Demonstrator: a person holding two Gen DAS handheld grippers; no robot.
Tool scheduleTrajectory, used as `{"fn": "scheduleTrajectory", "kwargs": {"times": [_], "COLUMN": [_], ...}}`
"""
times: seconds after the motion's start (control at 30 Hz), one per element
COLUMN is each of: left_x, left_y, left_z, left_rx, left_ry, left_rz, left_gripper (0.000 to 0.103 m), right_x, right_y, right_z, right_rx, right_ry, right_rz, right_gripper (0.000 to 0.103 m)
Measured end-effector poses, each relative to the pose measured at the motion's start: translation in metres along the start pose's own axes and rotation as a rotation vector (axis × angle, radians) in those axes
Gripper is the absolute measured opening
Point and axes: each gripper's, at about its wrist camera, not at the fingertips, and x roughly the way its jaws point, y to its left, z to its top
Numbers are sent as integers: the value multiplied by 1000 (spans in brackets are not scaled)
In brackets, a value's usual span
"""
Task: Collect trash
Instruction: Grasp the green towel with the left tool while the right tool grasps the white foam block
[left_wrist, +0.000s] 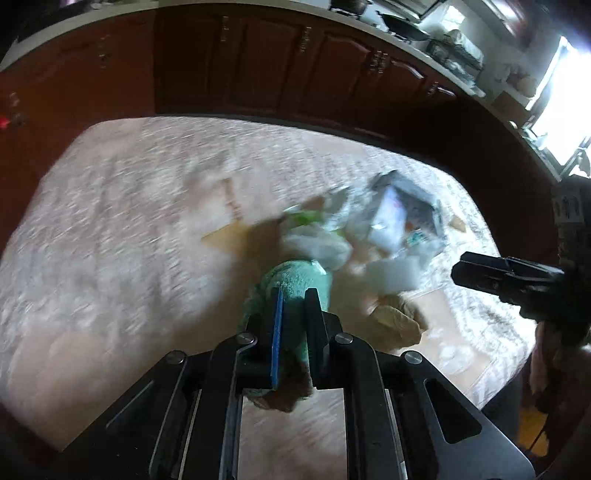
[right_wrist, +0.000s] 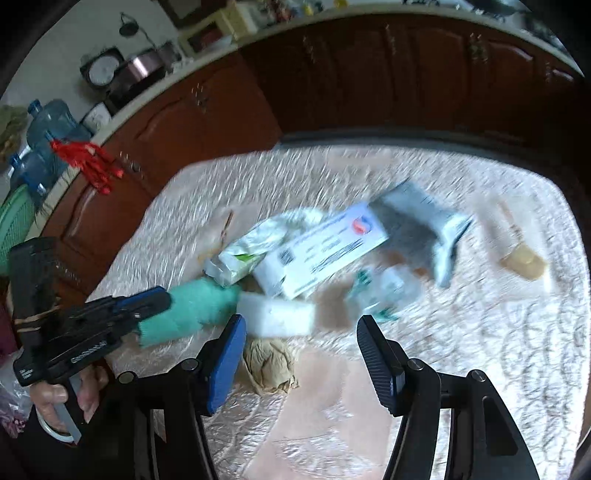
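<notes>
My left gripper (left_wrist: 293, 295) is clamped on a green cloth (left_wrist: 291, 280); in the right wrist view the same cloth (right_wrist: 192, 310) sticks out from that gripper (right_wrist: 162, 299) at the near left of the table (right_wrist: 480, 332), its far end just beside a white foam block (right_wrist: 277, 317). My right gripper (right_wrist: 301, 328) hangs spread wide above the table, nothing between its fingers. Between them, nearer to me, sits a crumpled brown paper ball (right_wrist: 269, 363), just beside the blue pad of the left finger (right_wrist: 229, 354).

The trash lies in a loose heap around the middle of the table. A white carton with printed text (right_wrist: 321, 251) lies flat, tilted, with a green and white wrapper (right_wrist: 247, 251) touching its left end. A grey and white box (right_wrist: 428, 225) lies at its far right. A clear crinkled plastic piece with green print (right_wrist: 380, 291) sits near the carton's near right side. Well apart at the right lies a tan scrap (right_wrist: 522, 260).

Both views are smeared by motion, so finer detail is lost. Dark wooden cabinets (right_wrist: 369, 74) run along the far side
</notes>
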Motion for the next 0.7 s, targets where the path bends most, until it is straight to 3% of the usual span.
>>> {"fn": "scheduleTrajectory", "kwargs": {"times": [0.13,0.23,0.3,0.37,0.4,0.43,0.53,0.63,0.7], "left_x": [-4,-5,-6,-5,-6,-5,3,23,40], "left_y": [20,26,27,24,23,21,16,10,4], "left_z": [-11,-15,-14,-9,-8,-6,3,8,9], "left_rx": [-37,-40,-47,-39,-35,-30,-12,35,70], "left_ry": [9,12,7,-1,-5,-11,-11,43,79], "left_rz": [19,23,-5,-16,-13,-12,-19,30,59], "left_gripper": [7,7,9,23,43,56,57,58,58], "right_x": [15,27,34,40,42,43,52,64,69], "right_y": [11,14,15,14,17,19,25,28,26], "right_z": [-3,-5,-5,-4,-3,-3,3,9,9], "right_rx": [-26,-22,2,9,8,6,-2,17,30], "right_ry": [43,70,84,94,94,91,90,100,106], "right_rz": [9,5,13,26,20,14,-6,6,18], "right_gripper": [61,71,72,72,72,73,74,74,67]}}
